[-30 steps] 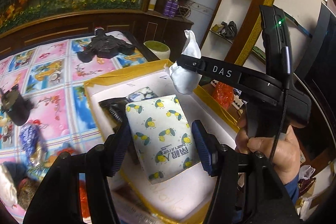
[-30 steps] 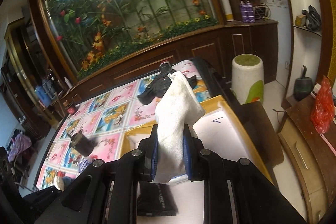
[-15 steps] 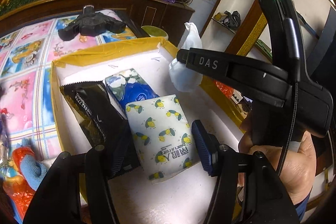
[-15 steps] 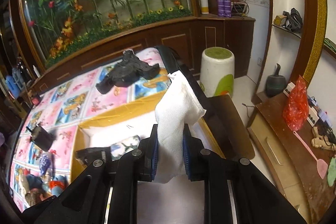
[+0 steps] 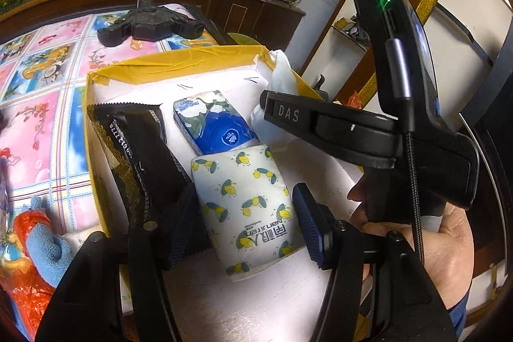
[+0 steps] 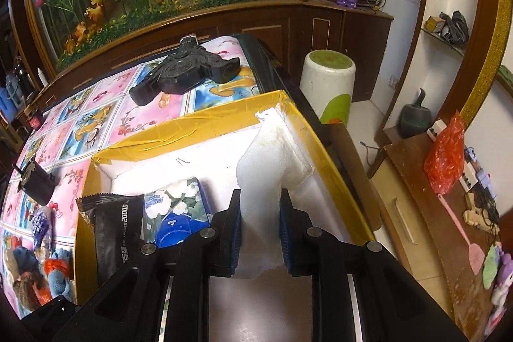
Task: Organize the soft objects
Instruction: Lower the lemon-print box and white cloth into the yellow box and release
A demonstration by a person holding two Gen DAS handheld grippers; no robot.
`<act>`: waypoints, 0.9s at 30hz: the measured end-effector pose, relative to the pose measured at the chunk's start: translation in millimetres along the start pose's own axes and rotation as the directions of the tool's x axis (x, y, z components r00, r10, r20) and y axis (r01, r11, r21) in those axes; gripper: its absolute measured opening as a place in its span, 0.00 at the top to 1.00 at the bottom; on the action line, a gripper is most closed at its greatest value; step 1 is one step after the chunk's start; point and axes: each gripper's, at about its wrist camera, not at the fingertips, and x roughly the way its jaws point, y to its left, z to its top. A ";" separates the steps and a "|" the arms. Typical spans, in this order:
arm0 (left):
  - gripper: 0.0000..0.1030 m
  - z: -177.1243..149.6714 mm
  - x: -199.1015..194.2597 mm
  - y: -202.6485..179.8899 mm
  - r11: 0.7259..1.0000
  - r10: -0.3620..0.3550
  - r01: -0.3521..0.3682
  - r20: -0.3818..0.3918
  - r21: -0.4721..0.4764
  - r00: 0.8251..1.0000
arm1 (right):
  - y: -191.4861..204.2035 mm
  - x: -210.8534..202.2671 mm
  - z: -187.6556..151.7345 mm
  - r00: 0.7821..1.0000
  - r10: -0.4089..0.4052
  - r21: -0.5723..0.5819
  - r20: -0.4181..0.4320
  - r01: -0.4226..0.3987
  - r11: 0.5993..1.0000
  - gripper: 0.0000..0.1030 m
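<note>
Cloth going into the box, tissue pack between my other jaws.

My right gripper (image 6: 259, 241) is clamping a white cloth (image 6: 269, 169); its lower end is hiding behind the fingers, its long axis is pointing up toward the far right corner of the yellow-rimmed box (image 6: 198, 124). My left gripper (image 5: 245, 226) is standing half open around the lemon-print tissue pack (image 5: 247, 197), pads apparently not quite pressing; I cannot be sure. That pack is lying lengthwise away from me, beside a blue tissue pack (image 5: 213, 124) and a black pouch (image 5: 138, 156), its near end covered by my finger.
</note>
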 end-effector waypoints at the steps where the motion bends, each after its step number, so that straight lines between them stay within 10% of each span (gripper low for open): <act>1: 0.44 -0.5 -0.6 -0.5 1.000 0.002 -0.002 0.000 -0.001 1.000 | -1.2 1.7 0.8 1.000 0.004 0.003 -0.001 -0.004 1.000 0.79; 8: 0.43 -0.2 1.1 4.1 1.000 -0.012 0.011 -0.014 -0.019 1.000 | -12.8 6.8 2.6 1.000 0.008 0.023 -0.002 -0.008 1.000 0.62; 27: 0.36 -0.4 -33.8 2.8 0.997 -0.057 0.060 0.079 -0.041 0.995 | -24.7 -41.2 -31.7 0.988 -0.013 0.086 0.157 -0.001 0.996 0.58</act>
